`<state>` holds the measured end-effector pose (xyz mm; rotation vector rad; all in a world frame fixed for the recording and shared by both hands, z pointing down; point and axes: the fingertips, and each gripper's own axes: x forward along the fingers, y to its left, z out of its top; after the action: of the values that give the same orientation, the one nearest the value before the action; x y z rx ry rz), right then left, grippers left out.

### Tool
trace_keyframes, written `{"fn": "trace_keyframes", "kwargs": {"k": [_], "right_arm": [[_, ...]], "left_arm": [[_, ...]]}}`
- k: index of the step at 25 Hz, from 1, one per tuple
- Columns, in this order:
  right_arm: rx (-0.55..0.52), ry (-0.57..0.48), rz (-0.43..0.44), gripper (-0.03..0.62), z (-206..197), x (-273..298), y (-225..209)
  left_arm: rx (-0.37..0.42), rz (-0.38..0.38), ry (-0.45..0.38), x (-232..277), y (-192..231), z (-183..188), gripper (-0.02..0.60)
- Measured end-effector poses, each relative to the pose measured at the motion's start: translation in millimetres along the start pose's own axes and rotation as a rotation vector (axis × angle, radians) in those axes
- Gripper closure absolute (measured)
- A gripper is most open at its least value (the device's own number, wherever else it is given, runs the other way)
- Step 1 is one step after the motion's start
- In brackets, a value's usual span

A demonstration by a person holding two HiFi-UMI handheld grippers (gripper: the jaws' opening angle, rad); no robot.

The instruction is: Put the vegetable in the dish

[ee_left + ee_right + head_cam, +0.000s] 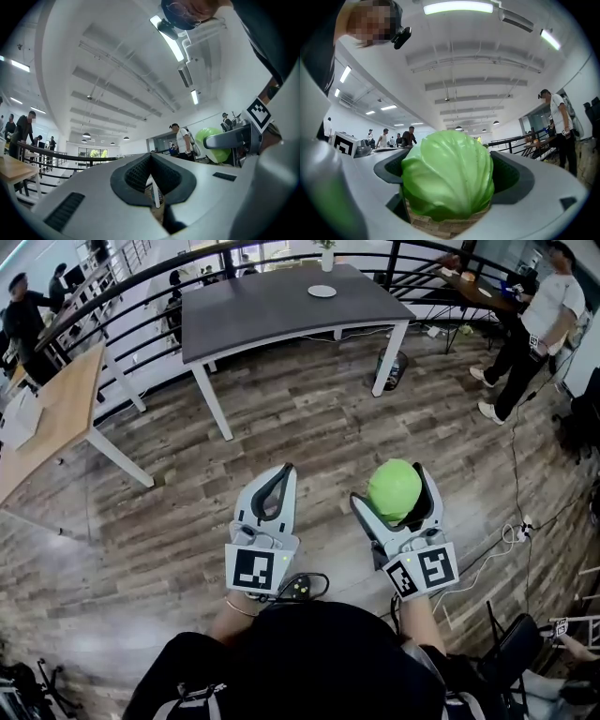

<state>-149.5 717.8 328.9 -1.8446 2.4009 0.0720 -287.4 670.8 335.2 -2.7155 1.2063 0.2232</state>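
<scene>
**Wood floor underfoot, dish far ahead on the counter**

Grey-brown plank floor (281,427) fills most of the head view, and a dark counter (281,310) stands at its far end with a small white dish (322,291) towards its back edge. Both grippers hang over bare floor, well short of the dish and on the person's side of it.

On the side of the dish nearer the camera and a little to its right, the right gripper (392,482) is clamped round a pale green cabbage (447,180). The right gripper view shows the round head filling the gap between the jaws. To the dish's left, just as far back, the left gripper (281,474) has its jaws pressed together on nothing.

The dish lies straight ahead of the cabbage and slightly left, with the counter's front edge in between. The cabbage is round and has no long axis to line up, so the carry looks like a plain forward reach by the right hand, probably after a few steps closer.
</scene>
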Motion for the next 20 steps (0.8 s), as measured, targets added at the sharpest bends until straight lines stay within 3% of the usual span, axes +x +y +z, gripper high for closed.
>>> {"fn": "trace_keyframes", "kwargs": {"k": [10, 20], "right_arm": [[-0.005, 0.003, -0.028, 0.077, -5.9, 66.7, -36.3], [-0.008, 0.004, 0.017, 0.077, -9.3, 146.5, -110.6]], "left_arm": [[-0.011, -0.034, 0.017, 69.0, 36.0, -20.3, 0.577], [-0.004, 0.009, 0.029, 168.3, 60.7, -39.3, 0.577]]}}
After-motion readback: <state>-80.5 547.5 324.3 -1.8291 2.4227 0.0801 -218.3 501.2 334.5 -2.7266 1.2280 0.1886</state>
